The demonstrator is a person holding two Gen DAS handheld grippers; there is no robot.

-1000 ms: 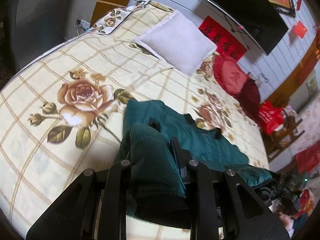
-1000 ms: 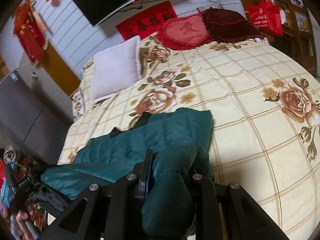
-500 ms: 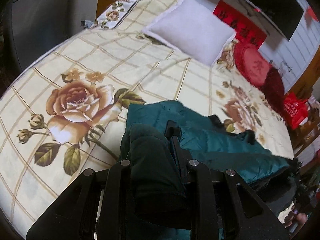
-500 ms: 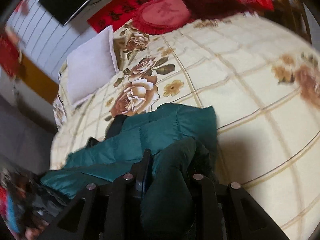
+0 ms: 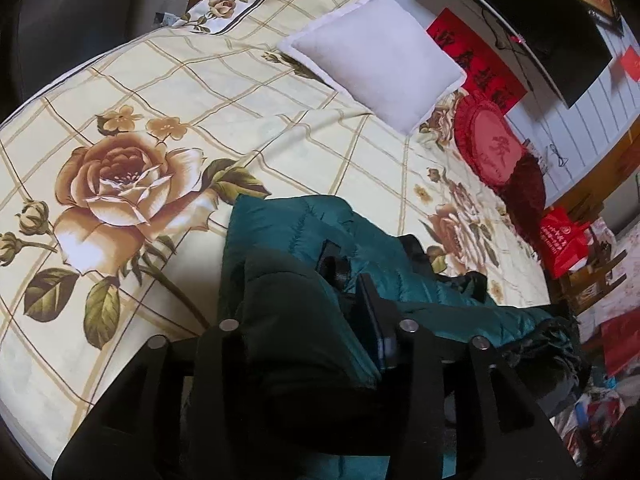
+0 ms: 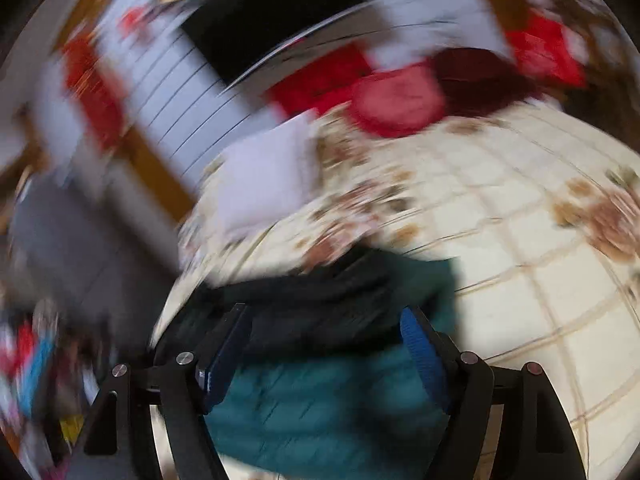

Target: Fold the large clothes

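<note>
Left tool (image 5: 304, 320) clamped on jacket (image 5: 304, 236) fold over bed (image 5: 240, 128). Right tool (image 6: 324, 344) spread wide, nothing held. Red banner (image 5: 476, 68) writing unreadable.

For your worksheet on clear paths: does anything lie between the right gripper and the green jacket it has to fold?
Nothing visible does. The right gripper is open, and the green jacket lies directly between and below its blue pads. The view is blurred. The left gripper is clamped on the jacket.
</note>
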